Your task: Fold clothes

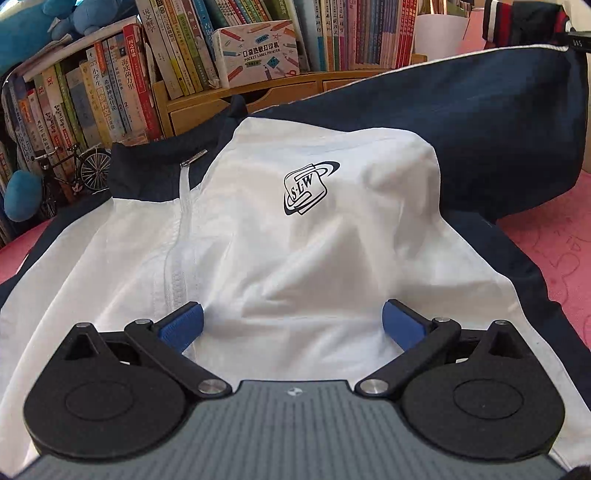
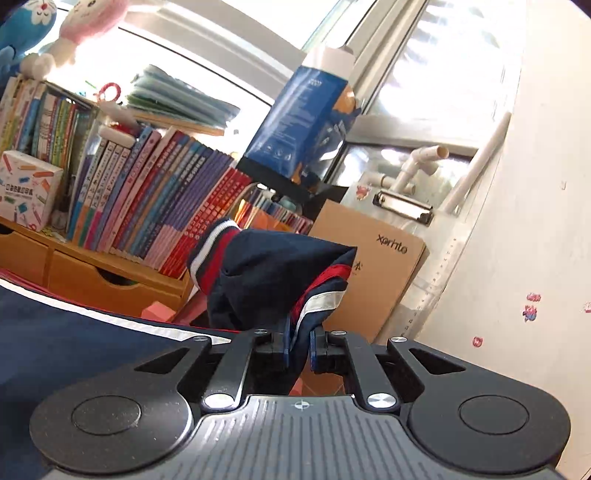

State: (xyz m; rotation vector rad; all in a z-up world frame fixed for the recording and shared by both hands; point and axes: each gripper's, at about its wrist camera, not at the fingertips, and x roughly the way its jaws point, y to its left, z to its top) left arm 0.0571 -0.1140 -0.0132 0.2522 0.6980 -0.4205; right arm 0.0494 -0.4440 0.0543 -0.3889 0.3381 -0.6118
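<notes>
Setting identified as a home room, likely a child's study corner: crowded wooden bookshelf (image 1: 258,92) of schoolbooks (image 2: 155,206), plush toys (image 2: 88,18) perched above, pink table cover (image 1: 554,236), window (image 2: 424,55) behind.

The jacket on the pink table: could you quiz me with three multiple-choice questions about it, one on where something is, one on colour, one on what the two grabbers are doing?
1. Where is the printed logo on the jacket?
A. on the white chest panel
B. on the dark collar
C. on the raised sleeve

2. What colour are the stripes on the cuff?
A. green and yellow
B. red and white on navy
C. plain grey

3. What are the two grippers doing?
A. both wide open
B. both clamped on cloth
C. left gripper open, right gripper clamped on the sleeve

Answers:
1. A: the logo sits on white cloth, right of the zip.
2. B: those bands ring the navy cuff.
3. C: the left fingers stand wide apart above the chest; the right pinch sleeve cloth.
</notes>
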